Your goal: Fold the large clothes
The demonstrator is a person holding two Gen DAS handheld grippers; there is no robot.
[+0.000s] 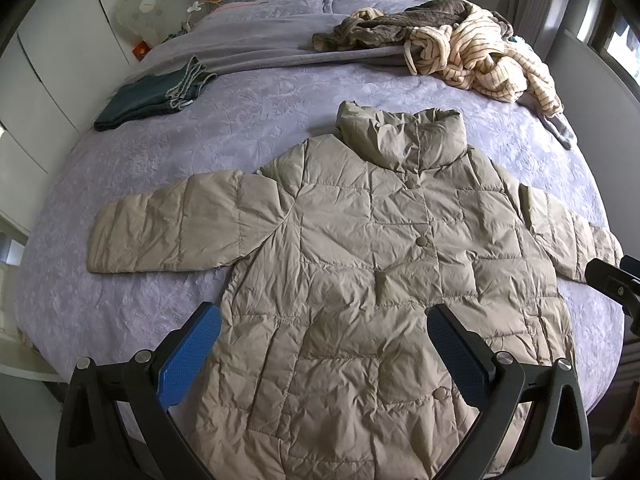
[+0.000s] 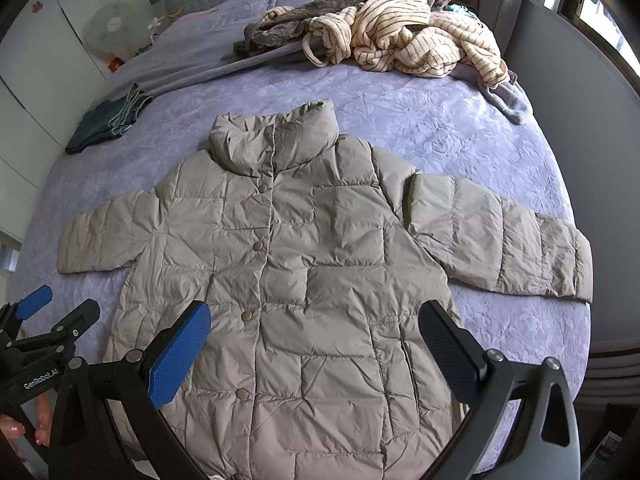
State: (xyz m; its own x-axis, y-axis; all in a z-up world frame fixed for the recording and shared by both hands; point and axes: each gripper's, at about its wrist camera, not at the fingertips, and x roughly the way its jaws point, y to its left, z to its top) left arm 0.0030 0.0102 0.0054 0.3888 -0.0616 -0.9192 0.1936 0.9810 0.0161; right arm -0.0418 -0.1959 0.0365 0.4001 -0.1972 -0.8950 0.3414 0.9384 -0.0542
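Beige puffer jacket (image 1: 360,264) lies flat, front up, buttoned, sleeves spread, on purple bed (image 1: 120,300). Your left gripper (image 1: 324,356) hovers above its lower half, jaws wide apart, empty. Your right gripper (image 2: 314,350) likewise, wide apart, empty. Striped clothes pile (image 2: 412,36) near pillow.
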